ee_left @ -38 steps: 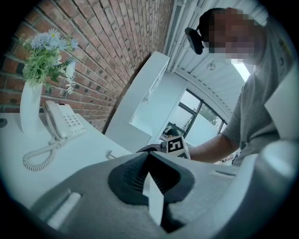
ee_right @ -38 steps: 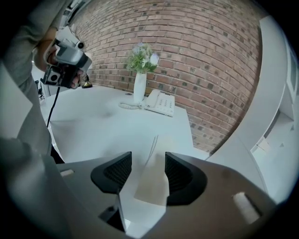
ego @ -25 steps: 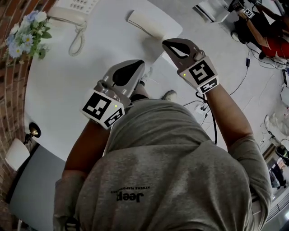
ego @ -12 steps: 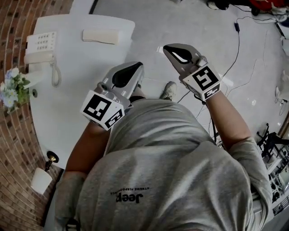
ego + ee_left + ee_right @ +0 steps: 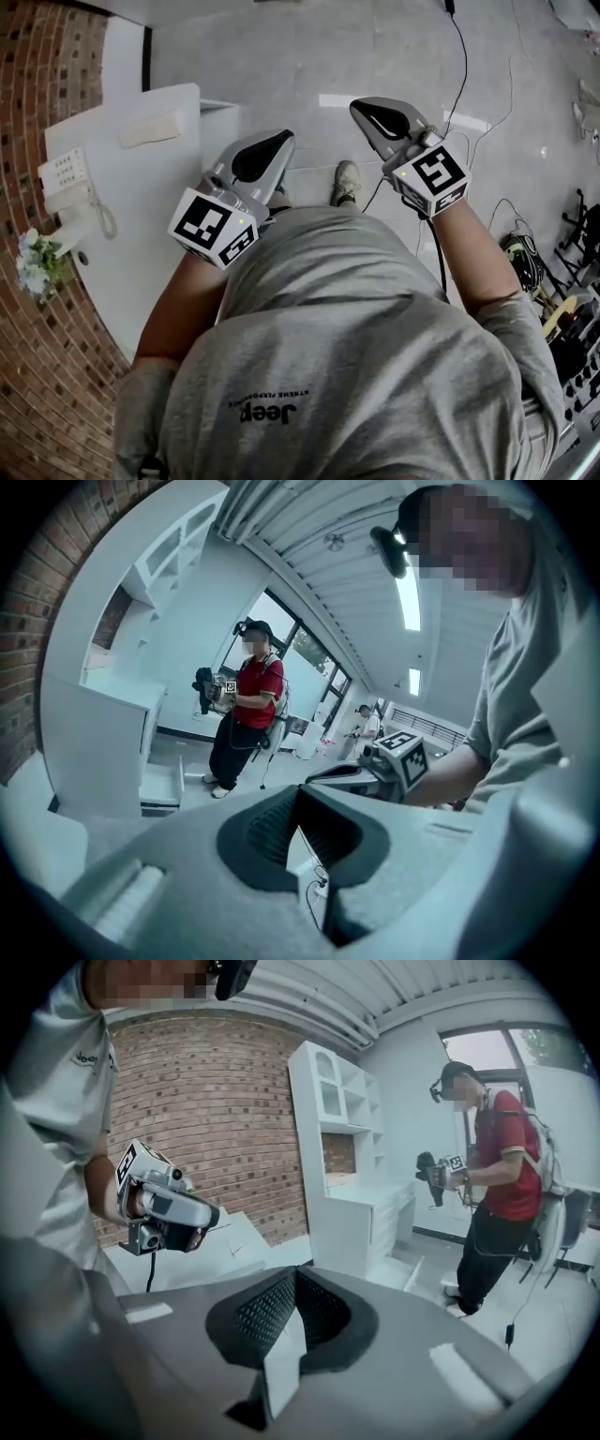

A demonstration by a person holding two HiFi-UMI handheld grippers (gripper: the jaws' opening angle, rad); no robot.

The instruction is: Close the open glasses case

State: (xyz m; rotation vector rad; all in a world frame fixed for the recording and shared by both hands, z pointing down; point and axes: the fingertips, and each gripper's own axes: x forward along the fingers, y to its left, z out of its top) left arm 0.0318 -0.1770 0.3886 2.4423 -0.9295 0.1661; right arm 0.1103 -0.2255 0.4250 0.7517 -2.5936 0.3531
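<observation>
Cream oblong glasses case lies off-left on the white table, so swing the empty, clamped-together grey left gripper and right gripper over there.

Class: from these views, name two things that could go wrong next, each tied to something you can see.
1. The shut, empty left gripper and right gripper point over the grey floor, apart from the cream oblong case on the white table; it may go untouched.
2. A black cable lies near the person's grey shoe: a step could snag it.
</observation>
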